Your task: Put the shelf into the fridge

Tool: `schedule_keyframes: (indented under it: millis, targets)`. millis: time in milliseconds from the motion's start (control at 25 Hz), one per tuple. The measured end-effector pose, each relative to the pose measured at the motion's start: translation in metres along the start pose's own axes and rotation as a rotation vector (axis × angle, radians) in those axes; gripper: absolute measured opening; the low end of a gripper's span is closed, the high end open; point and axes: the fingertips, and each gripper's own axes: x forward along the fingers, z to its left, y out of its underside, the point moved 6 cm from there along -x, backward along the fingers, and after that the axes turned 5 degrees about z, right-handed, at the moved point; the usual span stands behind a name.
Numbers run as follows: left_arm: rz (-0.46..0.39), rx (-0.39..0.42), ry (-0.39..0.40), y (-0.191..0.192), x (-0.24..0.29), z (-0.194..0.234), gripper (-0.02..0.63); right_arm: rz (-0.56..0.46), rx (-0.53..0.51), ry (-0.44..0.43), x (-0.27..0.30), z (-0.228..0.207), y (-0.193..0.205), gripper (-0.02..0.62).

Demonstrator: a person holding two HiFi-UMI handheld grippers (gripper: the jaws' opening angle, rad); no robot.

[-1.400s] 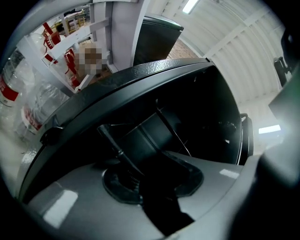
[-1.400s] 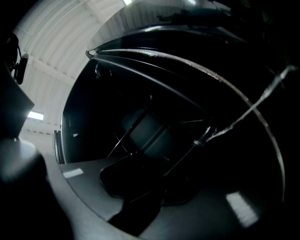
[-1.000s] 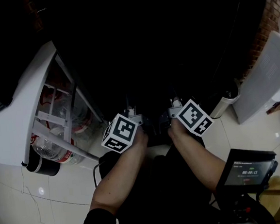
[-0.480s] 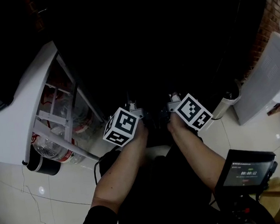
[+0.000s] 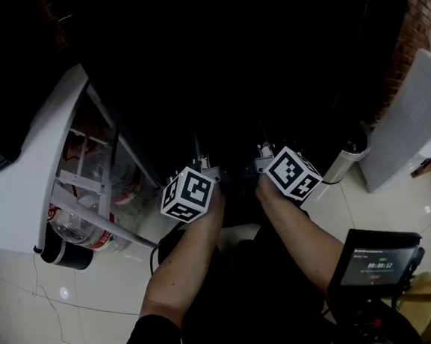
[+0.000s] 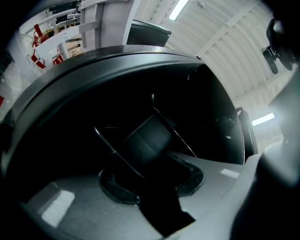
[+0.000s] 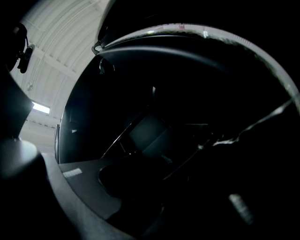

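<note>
Head view: left gripper (image 5: 200, 166) and right gripper (image 5: 263, 156) held side by side at centre, aimed toward 12 o'clock into dark fridge (image 5: 236, 61). White fridge door (image 5: 36, 176) swung open at 9 o'clock, bottles (image 5: 82, 228) racked in it.

Left gripper view: jaws drawn narrow, clamped on grey shelf (image 6: 61, 201) edge at 6 o'clock.

Right gripper view: jaws likewise closed on shelf, seen at 7 o'clock; fridge cavity black beyond.

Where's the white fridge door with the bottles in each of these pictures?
Head view: fridge door, swung open at the left edge.
Left gripper view: small, in the top-left corner.
Right gripper view: not in it.
Shared landmark: the dark fridge interior, mid-picture in all three.
</note>
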Motion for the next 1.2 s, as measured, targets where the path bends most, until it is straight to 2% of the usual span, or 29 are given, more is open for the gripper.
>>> schedule_keyframes:
  millis: [320,480,600,1000,1200]
  targets:
    - [-0.015,0.017,0.024,0.0012,0.0013,0.0004,0.124,0.003,-0.045,-0.006,0.0012,-0.0016,-0.0003,0.134]
    - [0.046,0.101,0.002,-0.0003,0.0022,-0.0018,0.141,0.032,-0.083,0.009,0.0017,0.0000,-0.0003,0.138]
    - [0.090,0.136,-0.031,-0.0007,0.0028,-0.0043,0.144,0.038,-0.086,0.018,0.0014,0.0001,-0.0007,0.140]
    - [0.143,0.111,-0.099,-0.0024,0.0021,-0.0045,0.146,0.106,-0.044,0.073,0.0025,0.0016,0.0008,0.141]
    - [0.141,0.106,-0.116,-0.0027,0.0066,-0.0045,0.146,0.105,-0.040,0.102,0.0067,0.0010,-0.0002,0.141]
